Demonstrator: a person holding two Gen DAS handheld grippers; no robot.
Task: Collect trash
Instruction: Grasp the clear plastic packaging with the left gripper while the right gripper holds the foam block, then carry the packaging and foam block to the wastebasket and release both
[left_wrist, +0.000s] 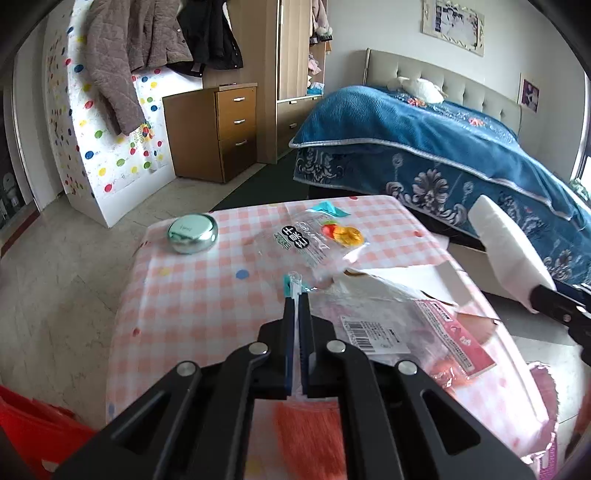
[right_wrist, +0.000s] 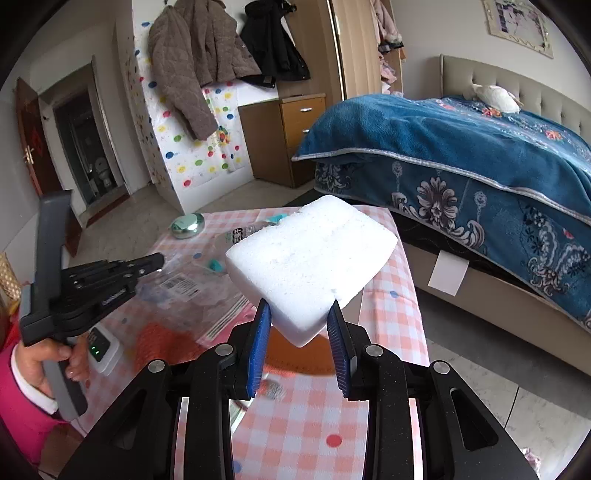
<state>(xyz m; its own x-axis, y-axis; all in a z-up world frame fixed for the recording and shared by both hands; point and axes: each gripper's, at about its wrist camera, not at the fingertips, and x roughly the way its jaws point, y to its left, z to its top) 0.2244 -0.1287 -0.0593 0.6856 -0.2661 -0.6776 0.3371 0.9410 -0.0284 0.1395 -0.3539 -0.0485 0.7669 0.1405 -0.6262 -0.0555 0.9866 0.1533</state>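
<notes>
Gripping a white foam block (right_wrist: 314, 258), the right tongs (right_wrist: 300, 314) pinch its near corner between blue ribbed pads (right_wrist: 258, 343). The block is a thick, rounded-edged slab with a grainy, pitted surface; it hangs above the counter (right_wrist: 388, 295), its long axis running away from the camera and up toward the right, its broad face tilted toward the lens. In the left wrist view the same block shows at the right edge, well apart from the left tongs (left_wrist: 296, 291).

The left tongs are closed, fingers nearly touching, on the edge of a clear plastic wrapper (left_wrist: 317, 240). That wrapper is thin, glossy and crinkled, printed with dark characters and an orange fruit picture, with a teal strip at its far end; it lies stretched away from the tongs toward the far edge of the counter. Beside it to the right lies a pink packet (left_wrist: 436, 332) with a barcode label, probably also plastic, though glare makes this hard to judge.

A pink-and-white checked cloth with coloured dots covers the counter. A round, shiny green tin (left_wrist: 192, 234) sits near its far left corner.
</notes>
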